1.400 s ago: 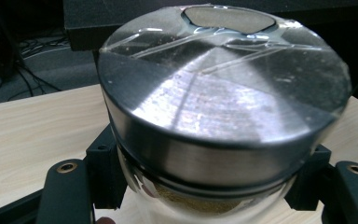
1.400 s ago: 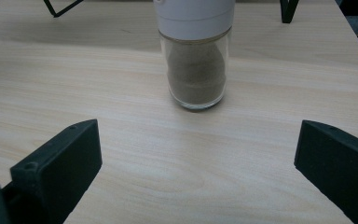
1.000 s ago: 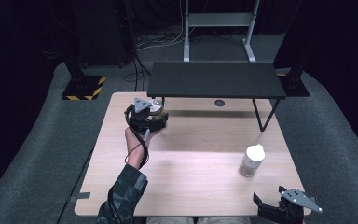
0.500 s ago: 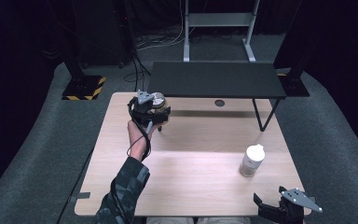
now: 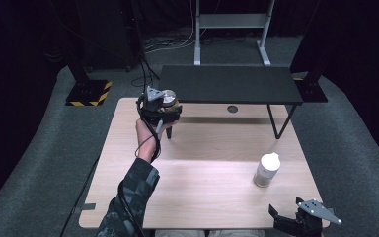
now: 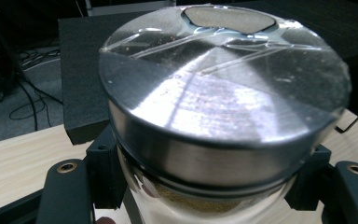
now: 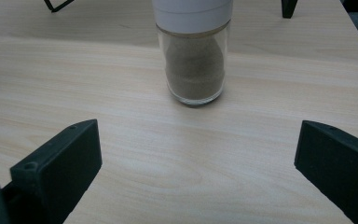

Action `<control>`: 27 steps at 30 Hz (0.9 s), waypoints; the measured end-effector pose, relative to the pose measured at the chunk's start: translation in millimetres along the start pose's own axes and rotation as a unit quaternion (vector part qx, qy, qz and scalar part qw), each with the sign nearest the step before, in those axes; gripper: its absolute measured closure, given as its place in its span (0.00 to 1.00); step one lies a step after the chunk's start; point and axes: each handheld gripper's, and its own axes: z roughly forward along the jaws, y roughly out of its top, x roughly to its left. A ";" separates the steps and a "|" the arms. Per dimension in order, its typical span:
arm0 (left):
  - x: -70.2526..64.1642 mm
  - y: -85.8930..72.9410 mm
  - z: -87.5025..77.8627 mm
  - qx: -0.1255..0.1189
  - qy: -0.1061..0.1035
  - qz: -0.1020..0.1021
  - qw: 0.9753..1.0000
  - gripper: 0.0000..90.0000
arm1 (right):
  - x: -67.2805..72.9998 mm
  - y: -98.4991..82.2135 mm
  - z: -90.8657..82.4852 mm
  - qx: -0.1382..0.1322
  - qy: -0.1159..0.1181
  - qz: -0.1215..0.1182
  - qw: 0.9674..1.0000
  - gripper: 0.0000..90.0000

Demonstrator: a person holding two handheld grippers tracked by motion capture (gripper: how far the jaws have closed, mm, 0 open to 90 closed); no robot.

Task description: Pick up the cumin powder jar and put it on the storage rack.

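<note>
The left gripper (image 5: 159,109) is clamped on a glass jar with a metal lid (image 6: 223,102), its black jaws pressing the glass just under the lid's rim. In the left gripper view the brushed lid has a clear flap over its top, and a yellowish-brown powder shows through the glass below. In the high view the jar is held above the far left part of the table (image 5: 202,197), near the front left corner of the black shelf (image 5: 227,84), with the person's left hand (image 5: 147,138) and camouflage-patterned sleeve reaching up from the bottom edge.

The right gripper (image 5: 301,223) sits low at the table's near right corner, jaws spread wide with nothing between them. Beyond them, in the right gripper view, a white-capped spice jar (image 7: 195,56) of grey-brown powder stands upright on the tabletop, apart from both jaws.

The table is pale wood-grain laminate with a small round grommet (image 5: 233,108) near its far edge. The black shelf is a low matte board on thin black wire legs standing across the table's far side. Grey carpet covers the floor around the table. Behind it the room is dark: black stand bases, one marked with yellow and black hazard stripes (image 5: 90,93), loose cables (image 5: 153,44) on the floor, and a grey metal frame (image 5: 229,29).
</note>
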 end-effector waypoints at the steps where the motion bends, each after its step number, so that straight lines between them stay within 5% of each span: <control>1: 1.1 2.2 1.3 0.000 0.001 -0.002 1.000 0.34 | 0.0 0.1 0.1 0.001 0.000 0.000 1.000 0.00; 27: -4.3 35.5 8.5 -0.014 0.002 0.012 1.000 0.34 | 1.4 2.3 1.2 0.009 -0.002 -0.005 1.000 0.00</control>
